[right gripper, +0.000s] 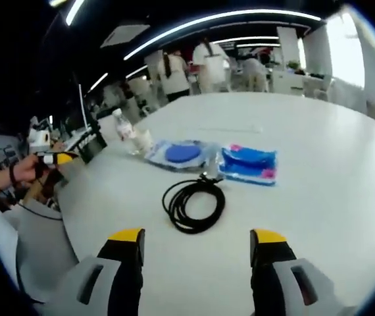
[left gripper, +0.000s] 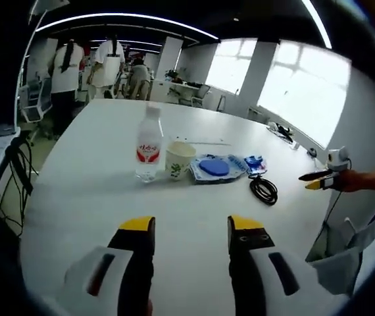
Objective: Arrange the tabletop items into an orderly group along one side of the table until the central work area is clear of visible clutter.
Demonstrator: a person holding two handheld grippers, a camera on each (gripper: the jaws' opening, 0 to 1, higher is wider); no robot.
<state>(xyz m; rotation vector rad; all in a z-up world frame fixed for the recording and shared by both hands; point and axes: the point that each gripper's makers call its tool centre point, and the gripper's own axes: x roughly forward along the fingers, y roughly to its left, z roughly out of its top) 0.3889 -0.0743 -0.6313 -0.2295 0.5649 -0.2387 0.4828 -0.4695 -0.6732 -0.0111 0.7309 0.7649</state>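
Left gripper view: both hand-held grippers spread, empty; bare table [left gripper: 95,197] before bottle [left gripper: 149,143], cable [right gripper: 193,204].

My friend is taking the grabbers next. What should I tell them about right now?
Left gripper: open, holding nothing, hovering over bare table.
Right gripper: open, holding nothing, aimed at the black cable coil just ahead of it.

Things: water bottle, paper cup, clear packet with a blue disc and blue packet sit in a rough row across the table. The cable coil lies apart from them.

Done: nothing grabbed at this moment; the row looks partly gathered.
Left: probably pick up the cable and tuck it beside the others, then tighten the group toward one side.
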